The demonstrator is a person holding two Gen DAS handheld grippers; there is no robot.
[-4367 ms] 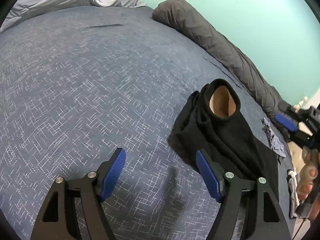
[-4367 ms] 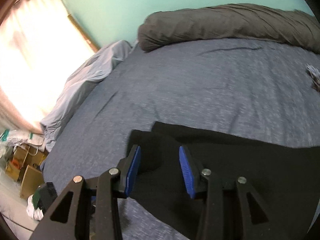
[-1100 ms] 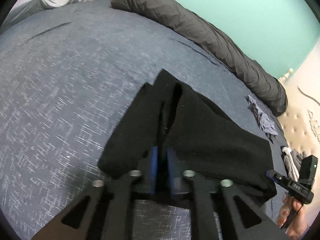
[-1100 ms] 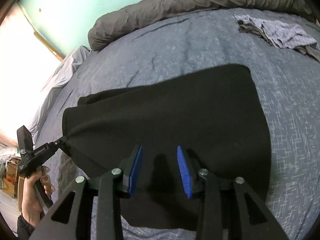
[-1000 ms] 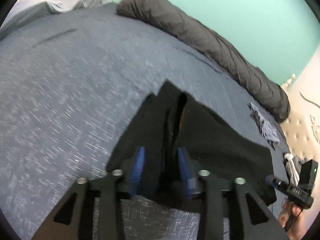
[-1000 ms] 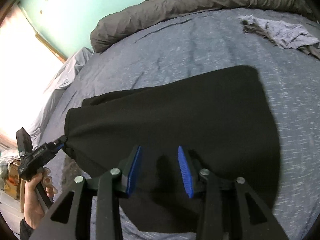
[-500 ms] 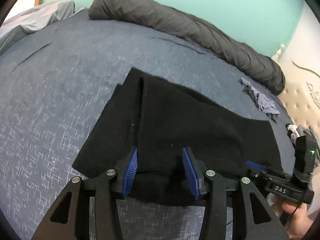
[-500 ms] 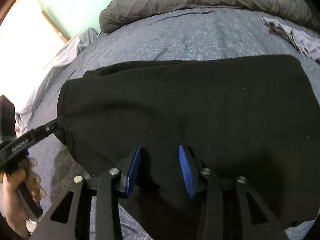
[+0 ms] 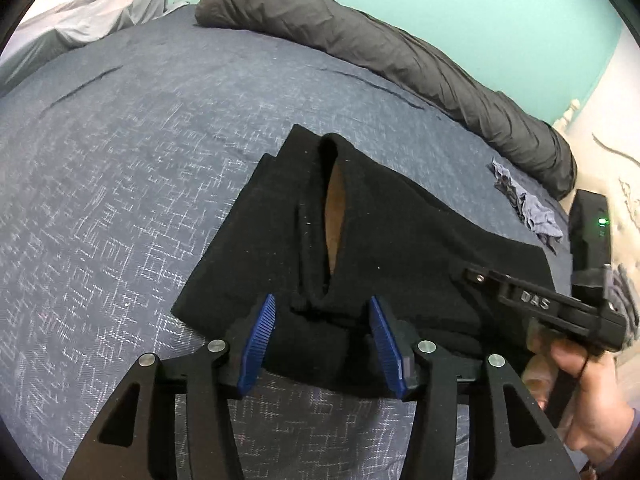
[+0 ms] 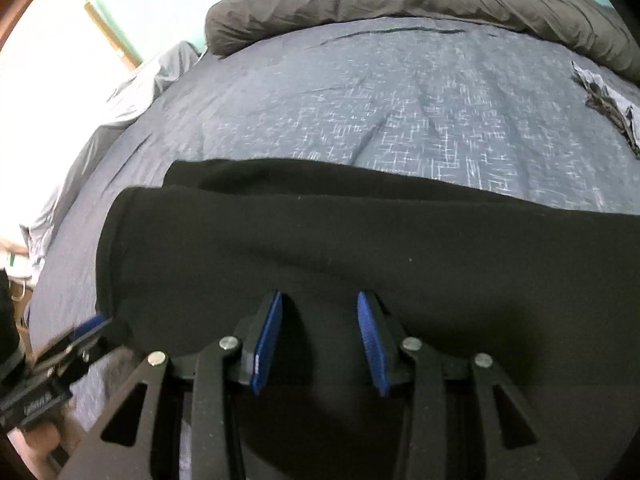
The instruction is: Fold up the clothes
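A black garment lies folded on the blue patterned bedspread, with a slit that shows a tan lining. My left gripper is at its near edge. Its jaws are opening, and the rolled hem lies between the blue pads, which do not press on it. A hand holds my right gripper over the garment's right part. In the right wrist view the garment fills the lower half. My right gripper hovers over it with its pads apart and nothing pinched. My left gripper shows at lower left.
A rolled dark grey duvet runs along the far side by the teal wall. A crumpled grey-blue cloth lies at the right of the bed. A light grey sheet is bunched at the far left. A cream headboard stands at the right.
My left gripper, shut on the garment's near edge a second ago, has let go and spread its jaws. My right gripper has slid left across the garment, closer to the left one.
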